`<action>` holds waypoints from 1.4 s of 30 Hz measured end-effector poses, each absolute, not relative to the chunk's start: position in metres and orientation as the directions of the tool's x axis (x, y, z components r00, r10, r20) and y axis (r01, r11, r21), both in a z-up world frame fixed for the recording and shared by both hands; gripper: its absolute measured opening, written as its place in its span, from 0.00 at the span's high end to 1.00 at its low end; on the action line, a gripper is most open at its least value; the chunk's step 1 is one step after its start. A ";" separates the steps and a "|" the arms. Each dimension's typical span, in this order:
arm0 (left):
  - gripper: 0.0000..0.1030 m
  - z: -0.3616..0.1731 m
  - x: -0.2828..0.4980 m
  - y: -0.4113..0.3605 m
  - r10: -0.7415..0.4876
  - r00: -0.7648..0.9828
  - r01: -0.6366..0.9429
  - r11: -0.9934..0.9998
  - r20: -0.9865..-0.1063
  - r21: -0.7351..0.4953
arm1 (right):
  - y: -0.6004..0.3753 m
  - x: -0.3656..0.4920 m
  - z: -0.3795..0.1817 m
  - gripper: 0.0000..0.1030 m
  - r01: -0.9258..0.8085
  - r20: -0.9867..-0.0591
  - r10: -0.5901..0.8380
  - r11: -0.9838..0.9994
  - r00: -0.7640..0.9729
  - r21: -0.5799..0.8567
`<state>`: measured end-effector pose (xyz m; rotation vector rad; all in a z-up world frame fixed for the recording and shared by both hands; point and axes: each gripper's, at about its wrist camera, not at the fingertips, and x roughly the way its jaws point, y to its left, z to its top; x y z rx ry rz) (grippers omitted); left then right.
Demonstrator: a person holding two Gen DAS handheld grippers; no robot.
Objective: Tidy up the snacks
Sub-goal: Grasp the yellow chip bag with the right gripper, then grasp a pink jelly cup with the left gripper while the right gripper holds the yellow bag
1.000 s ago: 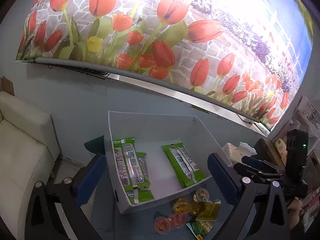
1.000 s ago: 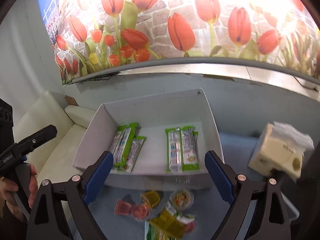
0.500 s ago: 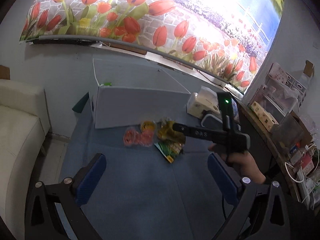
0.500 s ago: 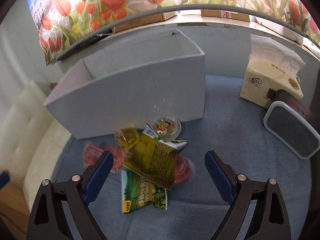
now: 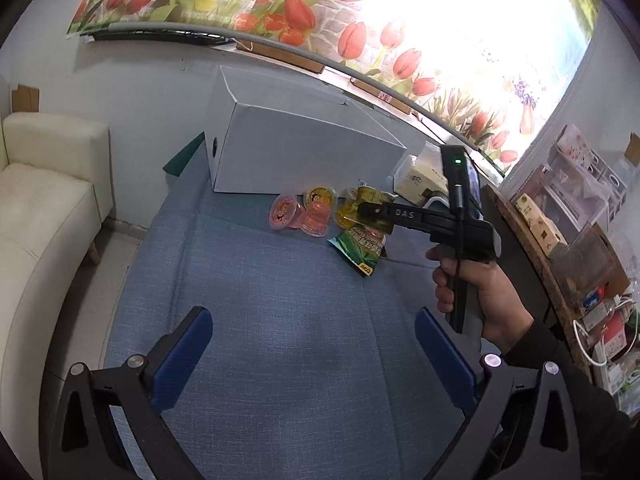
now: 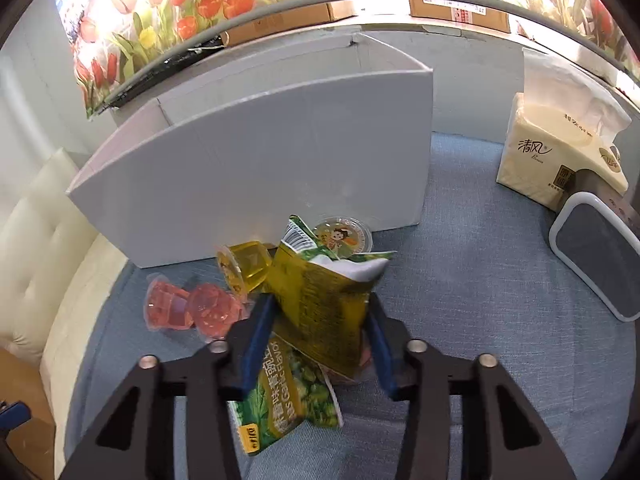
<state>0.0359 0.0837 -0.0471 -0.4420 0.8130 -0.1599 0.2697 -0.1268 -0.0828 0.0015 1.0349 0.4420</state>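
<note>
Closest to me, the left gripper (image 5: pixel 312 354) hangs over the bare blue tablecloth (image 5: pixel 280 320) with its blue-padded fingers (image 5: pixel 182 354) spread wide and nothing between them. It sits well back from the snacks.

Further in, on the right, a hand (image 5: pixel 478 292) grips the handle of the right gripper (image 6: pixel 318 334), which reaches out low over the pile. Its two pads have closed in on either side of a yellow-green snack bag (image 6: pixel 320 304), pinching it across its width; the bag's torn, crumpled top stands up beyond the fingers. Under it lies a second bag, a green pea packet (image 6: pixel 286 404) flat on the cloth, its lower end poking out beneath the gripper.

Just to the left of the bags sit two pink jelly cups (image 6: pixel 192 310), touching each other. Behind them a yellow jelly cup (image 6: pixel 244 266) lies tipped on its side, and a clear cup with a cartoon lid (image 6: pixel 340 236) rests right behind the pinched bag, close against the box.

Beyond the pile stands the white cardboard box (image 6: pixel 260 160), open at the top; from here I cannot see what is inside it.

Off to the right of the box, a tissue pack (image 6: pixel 560 148) stands with a sheet sticking up, and a dark device with a white rim (image 6: pixel 596 256) lies just in front of it. To the left, past the table edge, is a cream sofa (image 5: pixel 36 208), and tulip wallpaper (image 5: pixel 360 20) runs along the far wall.
</note>
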 end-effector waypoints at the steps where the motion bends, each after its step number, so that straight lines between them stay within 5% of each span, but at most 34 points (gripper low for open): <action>1: 0.00 -0.047 0.037 0.083 -0.299 0.681 -0.029 0.901 -0.669 -0.433 | -0.129 0.268 -0.082 0.60 -0.357 -0.827 0.358 0.911 0.434 0.207; 17: 0.00 -0.066 0.119 0.072 -0.203 0.672 -0.036 0.952 -0.712 -0.305 | -0.155 0.212 -0.034 0.67 -0.451 -0.761 0.461 0.857 0.456 0.249; 28: 0.01 -0.118 0.212 0.045 -0.034 0.589 -0.029 0.998 -0.808 -0.063 | -0.199 0.145 -0.011 0.67 -0.445 -0.750 0.497 0.844 0.437 0.299; 37: 0.27 -0.135 0.232 0.053 -0.026 0.564 -0.051 0.997 -0.825 -0.066 | -0.209 0.137 -0.007 0.67 -0.443 -0.741 0.509 0.840 0.438 0.315; 41: 0.52 -0.134 0.236 0.056 -0.022 0.569 -0.060 0.996 -0.822 -0.068 | -0.209 0.135 -0.008 0.67 -0.446 -0.735 0.517 0.836 0.440 0.321; 42: 0.52 -0.134 0.237 0.058 -0.021 0.565 -0.071 0.995 -0.825 -0.074 | -0.210 0.135 -0.009 0.67 -0.444 -0.735 0.516 0.836 0.439 0.322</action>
